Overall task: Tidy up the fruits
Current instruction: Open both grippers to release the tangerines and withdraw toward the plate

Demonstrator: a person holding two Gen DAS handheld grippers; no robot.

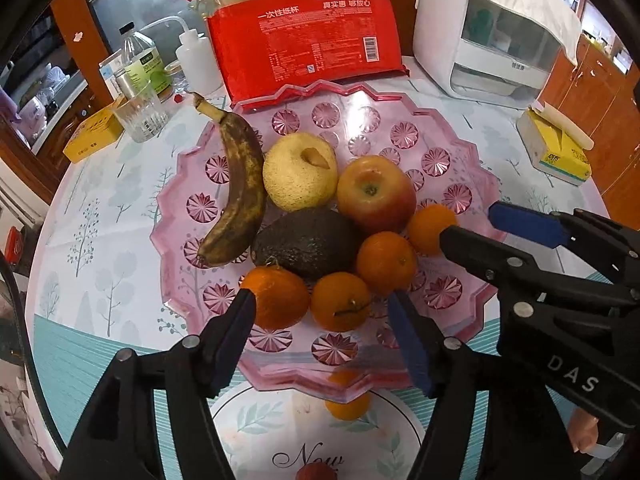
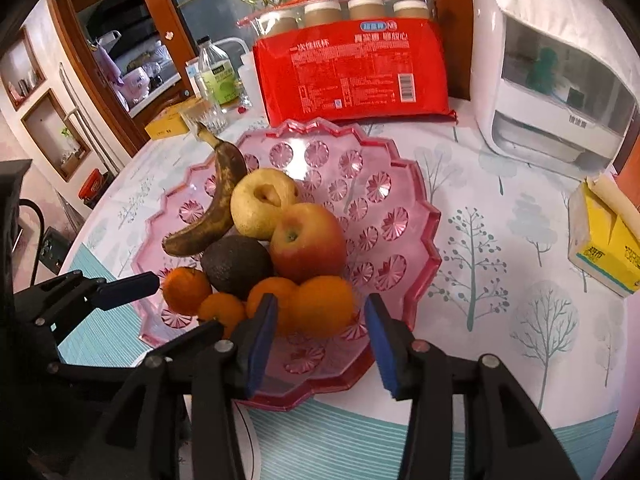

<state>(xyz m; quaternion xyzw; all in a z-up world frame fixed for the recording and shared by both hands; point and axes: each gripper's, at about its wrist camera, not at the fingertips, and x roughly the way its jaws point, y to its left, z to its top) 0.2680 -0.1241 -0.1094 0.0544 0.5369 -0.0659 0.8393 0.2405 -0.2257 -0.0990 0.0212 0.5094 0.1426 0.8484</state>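
Left wrist view: my left hand-held gripper [image 1: 322, 322] released, straddling two oranges [image 1: 340, 307]
Right hand-held gripper [image 2: 320, 328]: released, orange [image 2: 324, 306] just ahead between jaws
Bowl [image 1: 472, 272]: holds every fruit

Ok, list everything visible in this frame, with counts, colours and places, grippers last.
fruit bowl: one, pink, table centre
banana: one, browned, bowl's left side
pear: one, yellow, beside banana
apple: one, red, right of pear
avocado: one, dark, bowl centre
mandarins: four, orange, bowl's near edge
paper cup pack: one, red, behind bowl
glass: one, clear, far left
bottle: one, clear, green label, behind glass
squeeze bottle: one, white, beside bottle
appliance: one, white, far right
tissue box: one, yellow, right
left gripper: open, over near mandarins
right gripper: open, around rightmost mandarin
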